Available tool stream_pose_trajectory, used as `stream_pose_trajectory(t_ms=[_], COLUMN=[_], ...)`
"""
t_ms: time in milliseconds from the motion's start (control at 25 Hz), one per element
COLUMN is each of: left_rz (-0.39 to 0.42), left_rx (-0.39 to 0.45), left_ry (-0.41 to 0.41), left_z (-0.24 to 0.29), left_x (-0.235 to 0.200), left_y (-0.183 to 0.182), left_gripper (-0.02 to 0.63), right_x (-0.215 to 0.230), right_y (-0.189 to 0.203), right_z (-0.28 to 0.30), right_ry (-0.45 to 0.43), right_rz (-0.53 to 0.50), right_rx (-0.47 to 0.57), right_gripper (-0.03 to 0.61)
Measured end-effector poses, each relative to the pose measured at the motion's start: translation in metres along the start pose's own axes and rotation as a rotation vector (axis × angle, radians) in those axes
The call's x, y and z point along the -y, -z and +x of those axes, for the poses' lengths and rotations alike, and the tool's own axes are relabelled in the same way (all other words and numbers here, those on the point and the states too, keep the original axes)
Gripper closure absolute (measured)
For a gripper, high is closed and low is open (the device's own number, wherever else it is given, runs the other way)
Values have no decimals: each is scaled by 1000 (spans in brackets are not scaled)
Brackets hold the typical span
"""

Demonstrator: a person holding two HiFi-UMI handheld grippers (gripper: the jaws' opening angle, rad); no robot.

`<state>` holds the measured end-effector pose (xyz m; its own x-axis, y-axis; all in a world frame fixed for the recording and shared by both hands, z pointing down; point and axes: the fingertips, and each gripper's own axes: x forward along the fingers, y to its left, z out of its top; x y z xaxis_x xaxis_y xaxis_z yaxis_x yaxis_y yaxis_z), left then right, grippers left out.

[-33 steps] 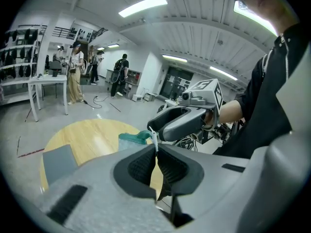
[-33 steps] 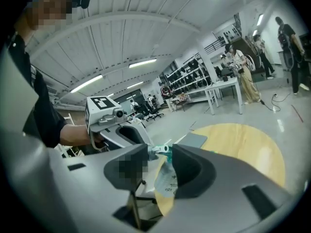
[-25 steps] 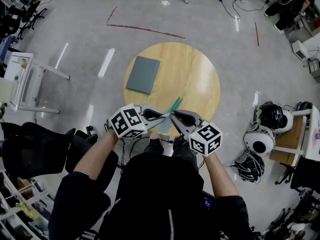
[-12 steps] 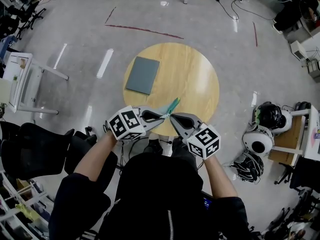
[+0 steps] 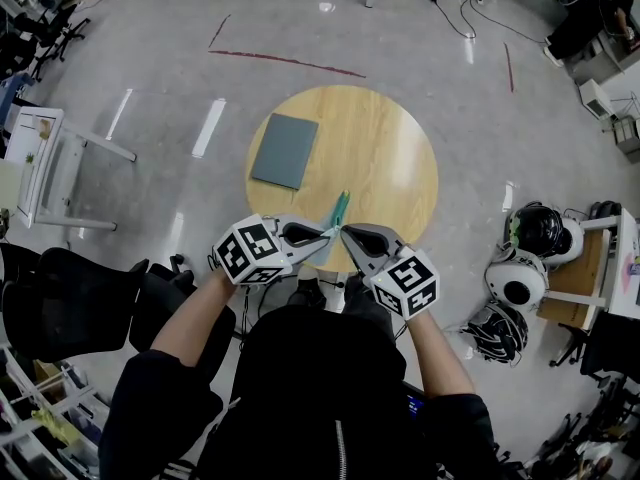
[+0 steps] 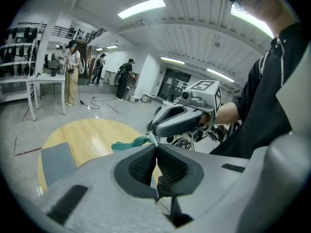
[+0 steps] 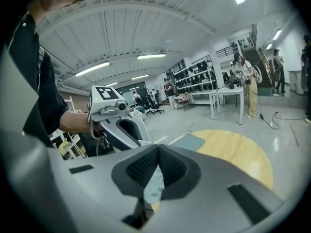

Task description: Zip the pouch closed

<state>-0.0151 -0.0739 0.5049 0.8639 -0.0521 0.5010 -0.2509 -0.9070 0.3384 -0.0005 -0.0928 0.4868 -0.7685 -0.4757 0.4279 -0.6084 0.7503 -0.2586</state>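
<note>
Left gripper [image 5: 327, 233], jaws just closing, and right gripper [image 5: 345, 231] are both pinching the pouch's [image 5: 340, 208] near end, which is pointing away.

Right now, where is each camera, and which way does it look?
Head view: on the person's head, looking down at the table, forearms, left gripper and right gripper pinching the pouch.
Left gripper view: rides the left gripper, along jaws that just closed further on the pouch edge, facing the right gripper and chest.
Right gripper view: rides the right gripper, along shut jaws, facing the left gripper and arm.
Shared: both gripper views show the table and grey pad.
</note>
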Motion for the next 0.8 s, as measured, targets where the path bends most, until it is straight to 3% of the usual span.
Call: stream_pose_trajectory(t_ms=[800], left_rz=[-14], left_rx=[44], left_ry=[25], left_z=[-4], left_x=[9], left_y=[-2], left_gripper=[604], right_x=[14], right_y=[7], right_z=[1], right_ry=[69], right_rz=[23], right_rx=[-14], right_gripper=[571])
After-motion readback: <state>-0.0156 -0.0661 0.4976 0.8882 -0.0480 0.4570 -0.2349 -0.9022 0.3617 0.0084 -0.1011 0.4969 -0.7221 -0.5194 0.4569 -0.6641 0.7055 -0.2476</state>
